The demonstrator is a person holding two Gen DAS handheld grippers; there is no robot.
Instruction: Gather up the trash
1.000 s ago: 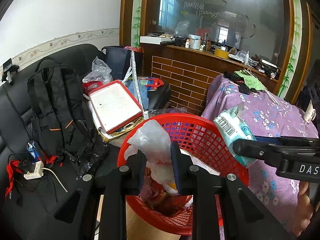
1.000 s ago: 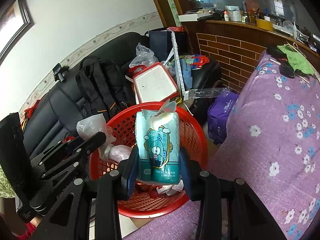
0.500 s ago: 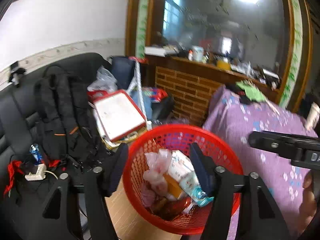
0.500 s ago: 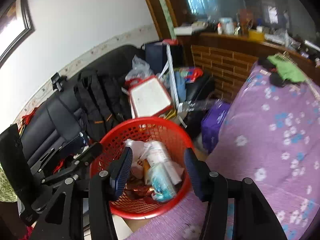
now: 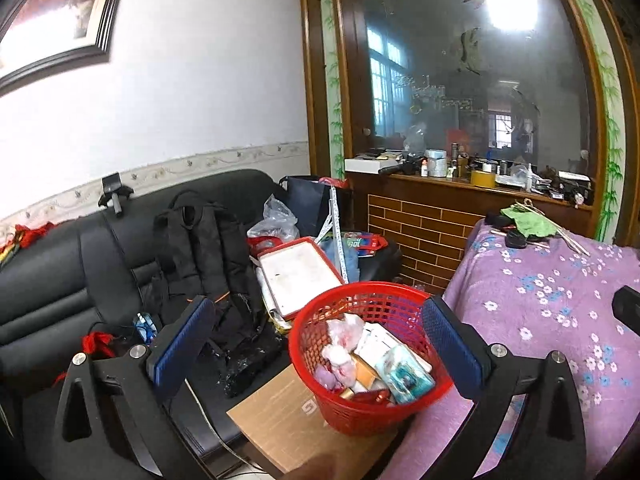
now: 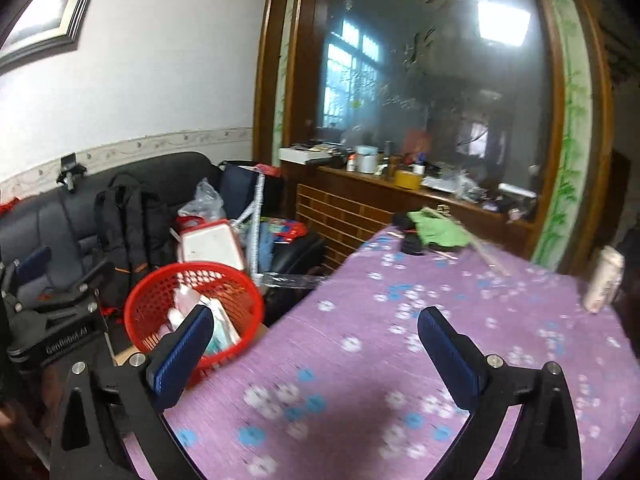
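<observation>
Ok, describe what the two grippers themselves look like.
Both are matte black frames with silver screw heads. The left gripper and the right gripper each carry two fingers faced with blue dimpled pads. Seen from the right camera, the left gripper's body bears white lettering, too blurred to read for certain. No cables or sleeves show.

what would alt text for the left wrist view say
A red basket full of wrappers sits on a cardboard box, framed by the empty, opening left hand-held gripper, between a cluttered black sofa and a purple floral tablecloth.
</observation>
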